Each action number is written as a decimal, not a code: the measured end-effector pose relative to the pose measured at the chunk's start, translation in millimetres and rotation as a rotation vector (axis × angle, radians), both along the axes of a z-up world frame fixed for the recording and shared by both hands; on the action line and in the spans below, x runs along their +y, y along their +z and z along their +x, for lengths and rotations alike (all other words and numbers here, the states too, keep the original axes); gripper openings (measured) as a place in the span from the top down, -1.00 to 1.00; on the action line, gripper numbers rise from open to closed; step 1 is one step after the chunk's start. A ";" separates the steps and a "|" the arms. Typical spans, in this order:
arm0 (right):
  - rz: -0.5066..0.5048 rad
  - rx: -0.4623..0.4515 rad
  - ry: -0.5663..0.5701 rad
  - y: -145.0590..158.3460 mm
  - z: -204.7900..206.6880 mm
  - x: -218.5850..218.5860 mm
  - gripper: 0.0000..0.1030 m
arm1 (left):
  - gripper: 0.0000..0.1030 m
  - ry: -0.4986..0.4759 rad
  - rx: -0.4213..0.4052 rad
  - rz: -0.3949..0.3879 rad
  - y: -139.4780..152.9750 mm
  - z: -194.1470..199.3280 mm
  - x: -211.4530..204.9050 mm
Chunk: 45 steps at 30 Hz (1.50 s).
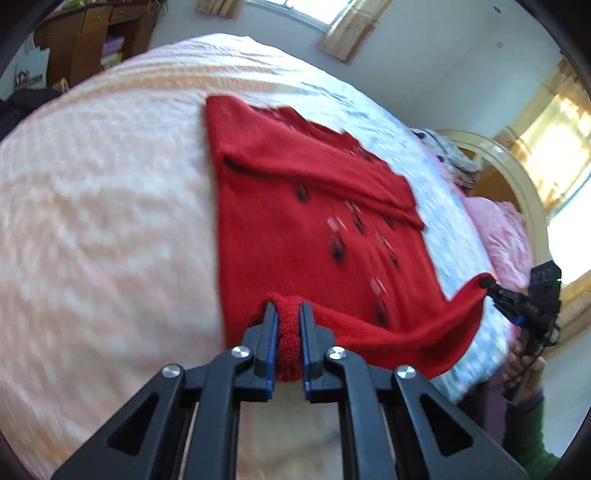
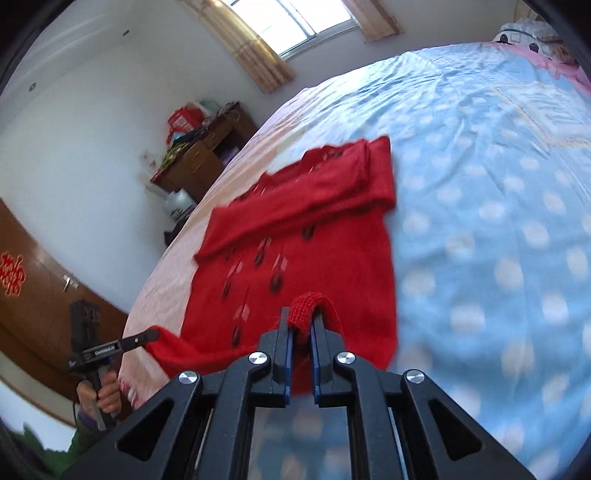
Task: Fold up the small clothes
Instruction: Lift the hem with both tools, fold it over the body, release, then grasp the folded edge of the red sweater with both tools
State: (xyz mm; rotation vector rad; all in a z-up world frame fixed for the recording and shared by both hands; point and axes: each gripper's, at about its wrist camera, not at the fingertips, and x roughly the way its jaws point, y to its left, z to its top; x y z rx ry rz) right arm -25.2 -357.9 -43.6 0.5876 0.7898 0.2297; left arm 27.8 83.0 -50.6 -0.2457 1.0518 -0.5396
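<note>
A red sweater (image 1: 306, 221) lies on a big bed (image 1: 110, 206). The bed cover is pink on one side and light blue with white dots (image 2: 498, 229) on the other. The sweater has little dark and white marks down its front. Both sleeves are folded in across the top part.

The left claw (image 1: 287, 314) is closed tight on one bottom corner of the sweater. A thick bunch of red knit sits squeezed between its two black fingers with blue pads. The right claw (image 2: 300, 321) is closed on the other bottom corner, with a loop of knit sticking up between its fingers. The bottom edge of the sweater is lifted off the bed and hangs in a curve between the two claws. The rest of the sweater lies flat on the bed.

In the right wrist view, the left claw shows from the side, held by a hand (image 2: 105, 397) with a green sleeve. White writing runs along its black arm, but it is too small and blurry to read.

A brown door (image 2: 33, 295) has red and gold writing on it, and I cannot read it. A brown cabinet (image 2: 207, 155) with things piled on top stands by the wall. A window (image 2: 295, 22) has tan curtains.
</note>
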 end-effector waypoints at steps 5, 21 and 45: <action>-0.043 0.044 -0.130 -27.2 59.0 -15.4 0.84 | 0.56 0.126 -0.008 0.102 -15.8 57.7 -5.1; -0.129 -0.127 -0.232 -16.0 -9.8 0.2 -0.30 | -0.57 0.052 -0.177 0.116 -28.2 37.6 -6.2; -0.193 -0.079 -0.197 -31.8 -16.5 18.2 -0.30 | 0.33 0.070 -0.239 0.060 -36.0 24.8 -24.0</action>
